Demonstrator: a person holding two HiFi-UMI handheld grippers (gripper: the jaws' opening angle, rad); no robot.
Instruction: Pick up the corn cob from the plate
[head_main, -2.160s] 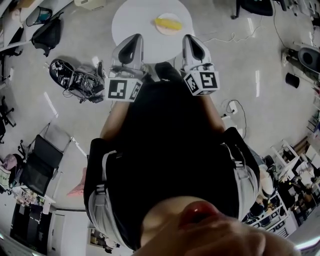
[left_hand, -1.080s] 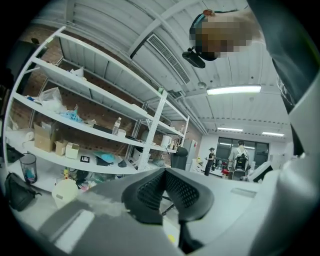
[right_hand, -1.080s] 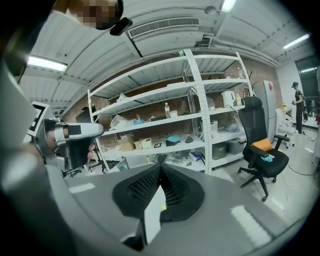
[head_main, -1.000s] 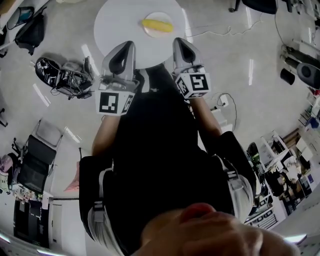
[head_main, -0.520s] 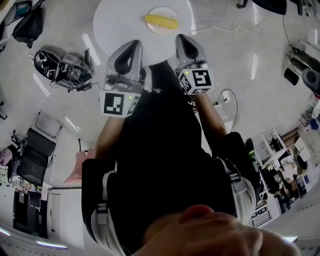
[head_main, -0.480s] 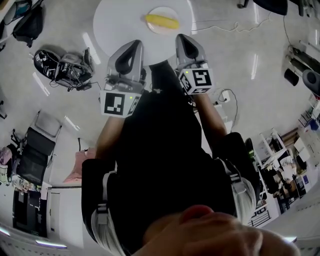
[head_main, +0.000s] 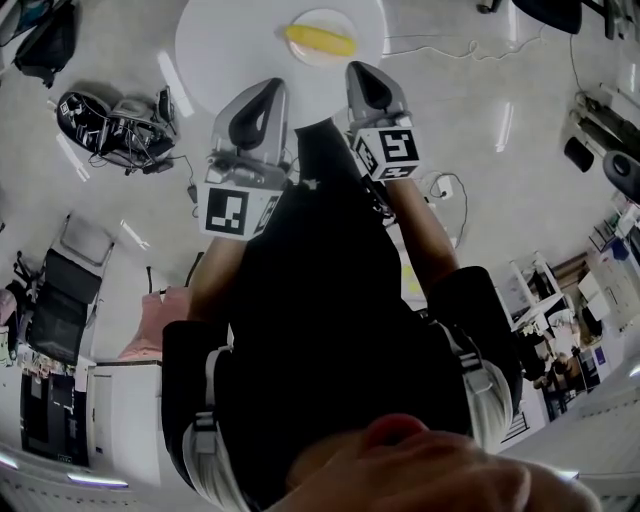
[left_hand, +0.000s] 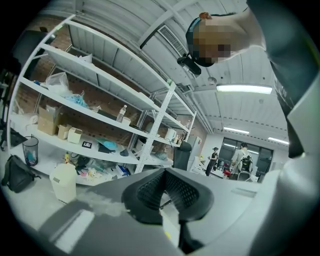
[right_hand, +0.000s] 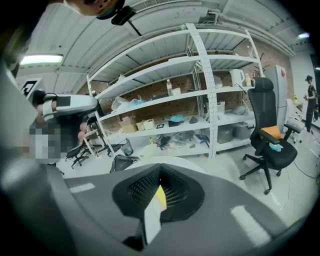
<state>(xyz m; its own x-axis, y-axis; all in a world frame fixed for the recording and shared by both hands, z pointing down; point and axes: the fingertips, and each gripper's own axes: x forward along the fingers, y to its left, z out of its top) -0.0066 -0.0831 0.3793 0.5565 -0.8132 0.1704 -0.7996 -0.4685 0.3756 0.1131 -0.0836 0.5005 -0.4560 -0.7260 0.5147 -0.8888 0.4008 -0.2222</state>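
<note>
**Head view.** A round white table (head_main: 225, 55) carries a pale plate (head_main: 345, 22) lying right of the table's middle. The yellow corn cob (head_main: 318, 40) lies crosswise on the plate, untouched. The left gripper (head_main: 265, 92) and right gripper (head_main: 360, 72) are held side by side over the table's near edge. Both point toward the plate and stand apart from it, the right one nearer. A dark bag (head_main: 110, 120) lies on the floor left of the table.

**Left gripper view.** The left gripper (left_hand: 167, 197) has its jaws closed together, with nothing between them. White shelving (left_hand: 100, 100) stands beyond.

**Right gripper view.** The right gripper (right_hand: 159, 192) has its jaws fully closed and empty. A yellow sliver shows through the slit between them. An office chair (right_hand: 270, 135) stands at right.
</note>
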